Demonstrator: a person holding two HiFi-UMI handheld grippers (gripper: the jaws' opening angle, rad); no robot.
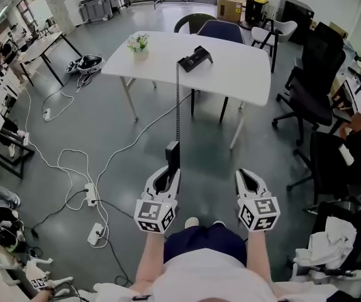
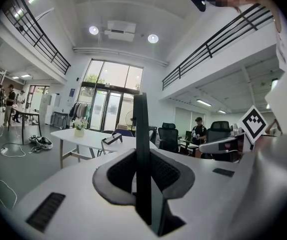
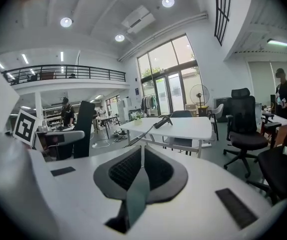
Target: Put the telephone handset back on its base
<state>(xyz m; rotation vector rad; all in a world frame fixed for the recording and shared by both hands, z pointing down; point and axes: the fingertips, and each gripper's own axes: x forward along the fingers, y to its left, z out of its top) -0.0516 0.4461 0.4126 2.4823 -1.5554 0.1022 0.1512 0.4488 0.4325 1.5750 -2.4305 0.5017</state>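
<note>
Handset (image 1: pixel 172 151) black; base (image 1: pixel 195 58) black; table (image 1: pixel 243 71) white; floor (image 1: pixel 275 162) grey; chair (image 1: pixel 221 30) seemingly navy.

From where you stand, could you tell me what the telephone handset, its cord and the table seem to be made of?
The telephone handset: likely hard black plastic, dull surface. The cord: probably rubbery plastic sheath, tight black coils. The table: smooth white top, perhaps laminate, faint sheen.

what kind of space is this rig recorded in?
Likely an open-plan office or lab workspace: a white table with black swivel chairs nearby, cables and power strips on the floor, and a railed upper gallery.
</note>
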